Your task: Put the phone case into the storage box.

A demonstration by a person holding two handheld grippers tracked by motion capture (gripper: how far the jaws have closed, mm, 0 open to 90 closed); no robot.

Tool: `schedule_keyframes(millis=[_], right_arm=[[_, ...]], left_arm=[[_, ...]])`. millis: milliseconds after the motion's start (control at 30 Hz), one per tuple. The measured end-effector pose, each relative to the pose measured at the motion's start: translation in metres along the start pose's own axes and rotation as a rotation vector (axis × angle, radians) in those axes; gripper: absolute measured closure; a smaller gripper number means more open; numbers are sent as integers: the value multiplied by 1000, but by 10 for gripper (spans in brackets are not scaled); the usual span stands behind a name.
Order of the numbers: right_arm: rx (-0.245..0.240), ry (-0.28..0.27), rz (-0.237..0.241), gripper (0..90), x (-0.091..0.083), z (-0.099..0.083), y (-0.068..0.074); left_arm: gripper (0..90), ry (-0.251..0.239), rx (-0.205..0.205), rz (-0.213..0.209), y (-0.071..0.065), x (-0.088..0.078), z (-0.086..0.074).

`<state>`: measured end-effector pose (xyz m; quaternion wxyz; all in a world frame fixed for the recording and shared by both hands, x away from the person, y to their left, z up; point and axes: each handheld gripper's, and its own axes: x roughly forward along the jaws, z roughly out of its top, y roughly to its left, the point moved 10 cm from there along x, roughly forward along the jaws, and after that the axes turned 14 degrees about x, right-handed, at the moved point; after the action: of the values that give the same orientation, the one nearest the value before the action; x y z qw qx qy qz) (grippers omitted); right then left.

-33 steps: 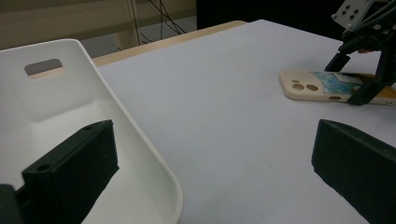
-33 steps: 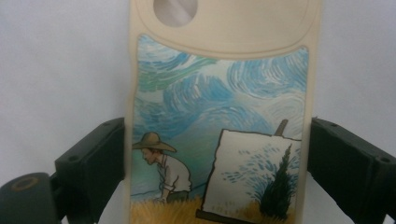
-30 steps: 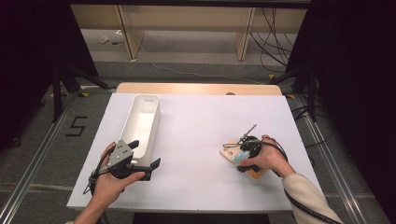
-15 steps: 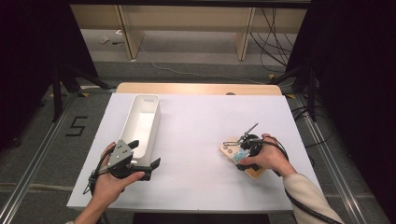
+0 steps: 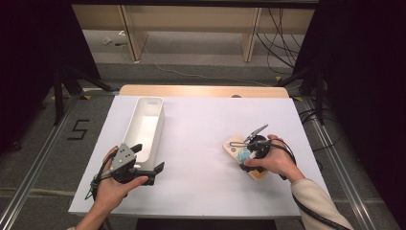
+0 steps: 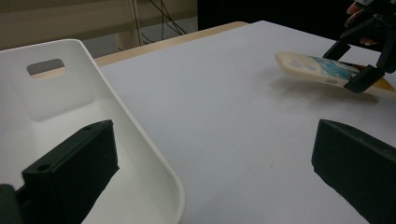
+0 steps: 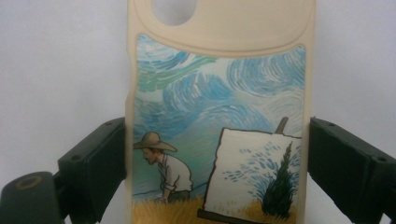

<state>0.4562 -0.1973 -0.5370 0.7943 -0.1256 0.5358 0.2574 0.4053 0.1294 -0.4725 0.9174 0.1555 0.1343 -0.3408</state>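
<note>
Now: right tongs clamp phone case by both edges; left tongs wide

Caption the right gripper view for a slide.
Right gripper fingers clasp a painted phone case by its long edges.

White sheet spread over a wooden table. Beyond, grey floor with loose cables and pale wooden furniture legs. Dark curtains on both sides. Metal rails alongside, taped "5" at left.
</note>
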Motion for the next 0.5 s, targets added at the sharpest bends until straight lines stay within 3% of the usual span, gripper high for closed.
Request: schedule_keyframes(millis=[500], right_arm=[[13, -196, 71, 112, -13, 13, 4]], left_arm=[[0, -1, 0, 1, 0, -1, 0]])
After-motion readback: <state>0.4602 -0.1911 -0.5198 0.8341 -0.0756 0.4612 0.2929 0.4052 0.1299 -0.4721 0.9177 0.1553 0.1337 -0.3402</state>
